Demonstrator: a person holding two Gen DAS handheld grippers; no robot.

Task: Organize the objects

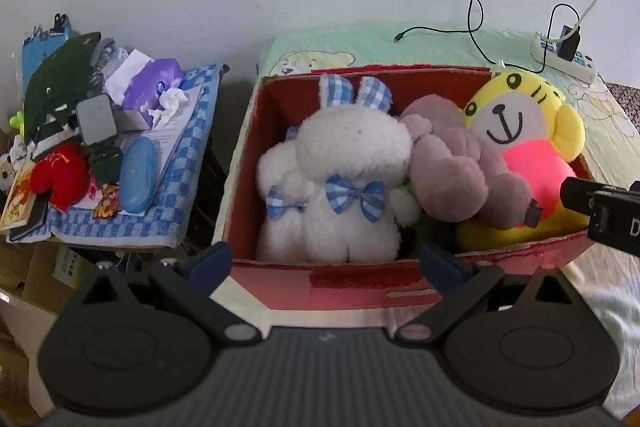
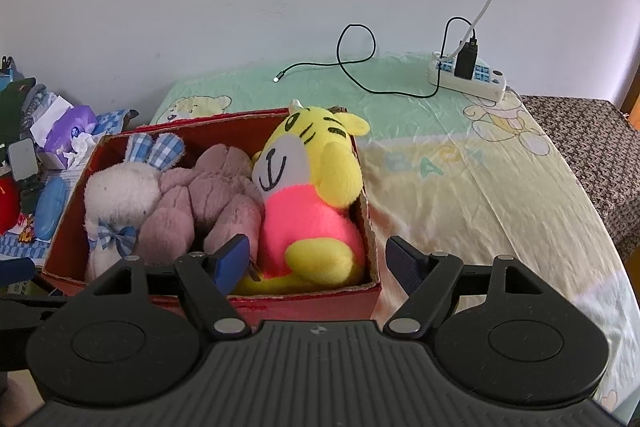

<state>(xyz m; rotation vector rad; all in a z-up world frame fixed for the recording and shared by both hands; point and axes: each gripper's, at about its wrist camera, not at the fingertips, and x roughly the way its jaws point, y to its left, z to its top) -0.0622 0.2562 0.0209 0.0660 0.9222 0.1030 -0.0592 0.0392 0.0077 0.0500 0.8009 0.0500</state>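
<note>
A red cardboard box (image 1: 320, 285) (image 2: 72, 239) sits on the bed and holds three plush toys: a white rabbit with blue checked ears and bows (image 1: 340, 163) (image 2: 116, 195), a mauve plush (image 1: 452, 167) (image 2: 208, 195), and a yellow tiger in pink (image 1: 524, 131) (image 2: 316, 195). My left gripper (image 1: 326, 261) is open and empty, just in front of the box's near wall. My right gripper (image 2: 318, 261) is open and empty, over the box's near right corner by the tiger. The right gripper's body shows at the right edge of the left wrist view (image 1: 604, 215).
A cluttered side table (image 1: 176, 195) with a blue checked cloth stands left of the bed, with a tissue pack (image 1: 152, 87), blue case (image 1: 138, 175), red plush (image 1: 60, 175). A power strip (image 2: 468, 77) and black cable (image 2: 360, 67) lie at the bed's far side.
</note>
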